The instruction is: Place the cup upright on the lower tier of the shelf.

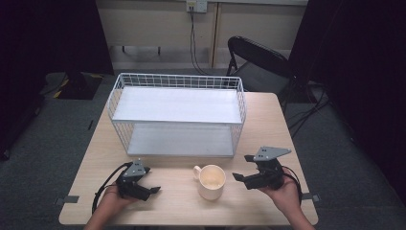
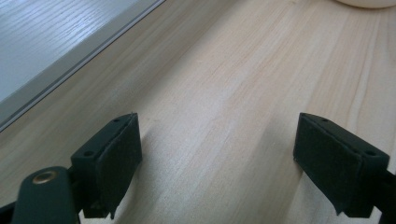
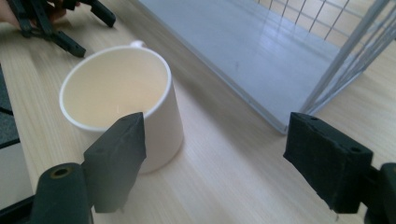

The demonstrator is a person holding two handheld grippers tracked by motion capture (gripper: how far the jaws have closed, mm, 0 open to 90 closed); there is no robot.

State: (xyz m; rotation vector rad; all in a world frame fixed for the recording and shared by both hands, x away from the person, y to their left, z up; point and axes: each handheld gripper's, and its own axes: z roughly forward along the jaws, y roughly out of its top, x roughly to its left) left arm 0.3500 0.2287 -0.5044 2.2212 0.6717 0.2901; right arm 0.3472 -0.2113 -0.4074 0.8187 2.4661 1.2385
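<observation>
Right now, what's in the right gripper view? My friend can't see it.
An empty cream ceramic mug stands upright on the pale wooden table, just beyond the open right gripper. The white wire shelf rack lies behind, the left gripper farther off.

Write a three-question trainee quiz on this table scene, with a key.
1. True or false: the mug stands upright on the table, outside the wire rack.
2. Which gripper is nearer the mug? A) left gripper B) right gripper
3. Fill in: the mug's handle points toward the ____.

Key
1. True. The mug sits on bare wood in front of the rack, its opening up.
2. B. In the right gripper view the mug rises just past the open jaws; in the left gripper view only its edge peeks in at the top.
3. Rack. The handle lies on the mug's far left side, toward the rack and away from the person.
</observation>
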